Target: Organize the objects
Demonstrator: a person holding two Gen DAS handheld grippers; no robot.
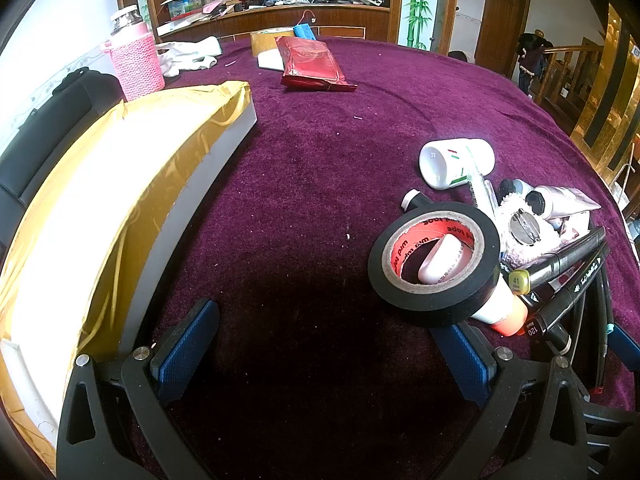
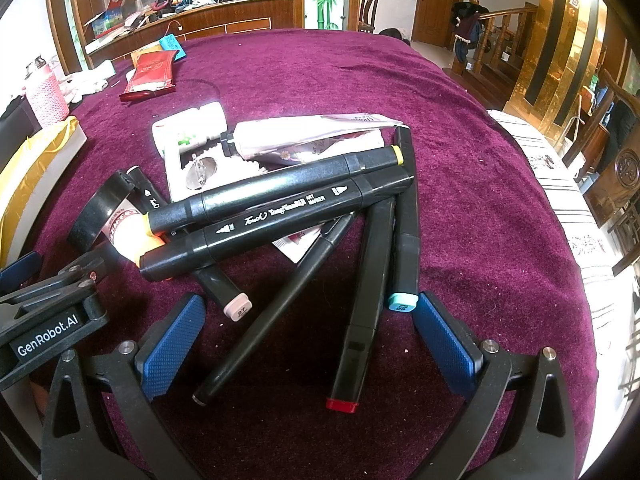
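Note:
A pile of objects lies on the purple tablecloth (image 1: 312, 184). In the left wrist view it holds a black tape roll (image 1: 434, 258), a white bottle (image 1: 456, 162), a white tube (image 1: 560, 202) and several black markers (image 1: 560, 272). A gold-lined box (image 1: 120, 208) stands at the left. My left gripper (image 1: 320, 356) is open and empty, left of the pile. In the right wrist view my right gripper (image 2: 308, 344) is open, its fingers on either side of the near ends of several black markers (image 2: 280, 208). The tape roll (image 2: 100, 208) and the left gripper's body (image 2: 48, 320) show at the left.
A red packet (image 1: 312, 64), a pink-sleeved jar (image 1: 134, 56), white cloth (image 1: 188, 54) and a tape roll (image 1: 264, 40) sit at the far side of the table. A cluttered wooden counter (image 1: 280, 12) stands behind. A white striped cloth (image 2: 568, 208) lies at the table's right edge.

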